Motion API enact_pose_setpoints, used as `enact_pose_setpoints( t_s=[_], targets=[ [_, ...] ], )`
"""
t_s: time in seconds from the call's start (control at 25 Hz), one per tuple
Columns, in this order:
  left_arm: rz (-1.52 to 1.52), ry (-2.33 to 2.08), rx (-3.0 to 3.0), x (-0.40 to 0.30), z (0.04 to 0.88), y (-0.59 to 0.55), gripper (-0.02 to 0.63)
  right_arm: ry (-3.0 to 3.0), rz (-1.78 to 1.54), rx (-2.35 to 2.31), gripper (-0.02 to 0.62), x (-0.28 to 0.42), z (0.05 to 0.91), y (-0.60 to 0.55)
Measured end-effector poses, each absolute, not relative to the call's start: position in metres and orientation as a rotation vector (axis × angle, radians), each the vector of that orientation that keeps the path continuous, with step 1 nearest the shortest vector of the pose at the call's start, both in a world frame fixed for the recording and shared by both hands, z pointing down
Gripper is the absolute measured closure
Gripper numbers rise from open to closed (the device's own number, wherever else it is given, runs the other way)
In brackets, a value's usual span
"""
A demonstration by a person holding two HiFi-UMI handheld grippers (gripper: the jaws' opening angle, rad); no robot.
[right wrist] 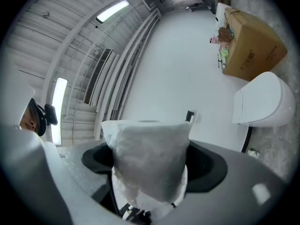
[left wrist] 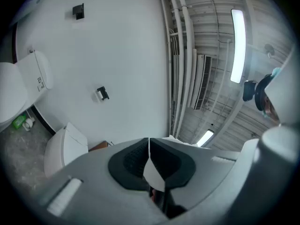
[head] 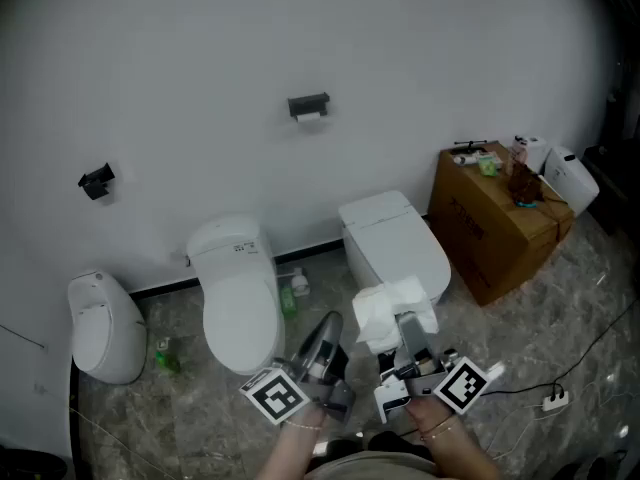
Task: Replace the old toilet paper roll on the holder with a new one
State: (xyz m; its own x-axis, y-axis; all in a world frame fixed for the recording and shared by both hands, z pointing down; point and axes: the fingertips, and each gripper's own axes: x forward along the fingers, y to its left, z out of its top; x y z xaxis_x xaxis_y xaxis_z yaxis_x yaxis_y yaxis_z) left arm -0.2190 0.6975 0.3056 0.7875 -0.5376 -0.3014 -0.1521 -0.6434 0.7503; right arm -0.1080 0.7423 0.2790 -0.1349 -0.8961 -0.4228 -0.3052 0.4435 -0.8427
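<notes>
The black paper holder [head: 309, 105] is fixed high on the white wall, with a small white roll remnant on it. It also shows as a small black holder [left wrist: 102, 93] in the left gripper view and as a black holder [right wrist: 190, 116] in the right gripper view. My right gripper [head: 397, 320] is shut on a full white toilet paper roll [head: 385, 306], low in the head view. That roll [right wrist: 150, 158] fills the space between the jaws of the right gripper [right wrist: 150, 125]. Beside it, my left gripper [head: 328, 323] is shut; in its own view the left gripper [left wrist: 149, 142] has its pads together, with a pale sliver low between them.
Three white toilet fixtures stand along the wall: one at the left [head: 100, 323], one in the middle [head: 238, 288], one at the right [head: 395, 243]. A cardboard box [head: 500, 223] with small items stands at the right. Green bottles [head: 288, 298] and a power strip [head: 553, 400] lie on the floor. A second black mount [head: 96, 181] is on the wall.
</notes>
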Motion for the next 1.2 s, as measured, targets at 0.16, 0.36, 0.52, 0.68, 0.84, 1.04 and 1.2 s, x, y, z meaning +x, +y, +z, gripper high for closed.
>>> enact_pose_setpoints(
  t_s=[0.16,0.36,0.52,0.68,0.84,1.04,1.2],
  targets=[
    [-0.633,-0.485,2.223,-0.209,0.315,0.694,0.6,1.68,-0.726,-1.056,0.161,-0.105,0.288,0.736],
    [-0.622,-0.525,2.221,-0.203,0.319,0.693,0.6,1.687,-0.74,-1.032,0.161,-0.102,0.29,0.731],
    [-0.611,-0.531,2.207,-0.196,0.325,0.69,0.6,1.698,-0.75,-1.029,0.161,-0.098,0.292,0.725],
    [-0.638,-0.559,2.205,-0.196,0.325,0.684,0.598,1.728,-0.73,-1.006,0.161,-0.094,0.286,0.722],
    [-0.657,-0.541,2.206,-0.184,0.321,0.682,0.6,1.73,-0.724,-0.991,0.161,-0.079,0.282,0.72],
    [-0.68,-0.536,2.29,-0.17,0.312,0.693,0.598,1.725,-0.738,-0.965,0.161,-0.058,0.285,0.724],
    [-0.665,-0.55,2.319,-0.162,0.312,0.693,0.598,1.772,-0.712,-0.96,0.161,-0.055,0.285,0.72]
  ],
)
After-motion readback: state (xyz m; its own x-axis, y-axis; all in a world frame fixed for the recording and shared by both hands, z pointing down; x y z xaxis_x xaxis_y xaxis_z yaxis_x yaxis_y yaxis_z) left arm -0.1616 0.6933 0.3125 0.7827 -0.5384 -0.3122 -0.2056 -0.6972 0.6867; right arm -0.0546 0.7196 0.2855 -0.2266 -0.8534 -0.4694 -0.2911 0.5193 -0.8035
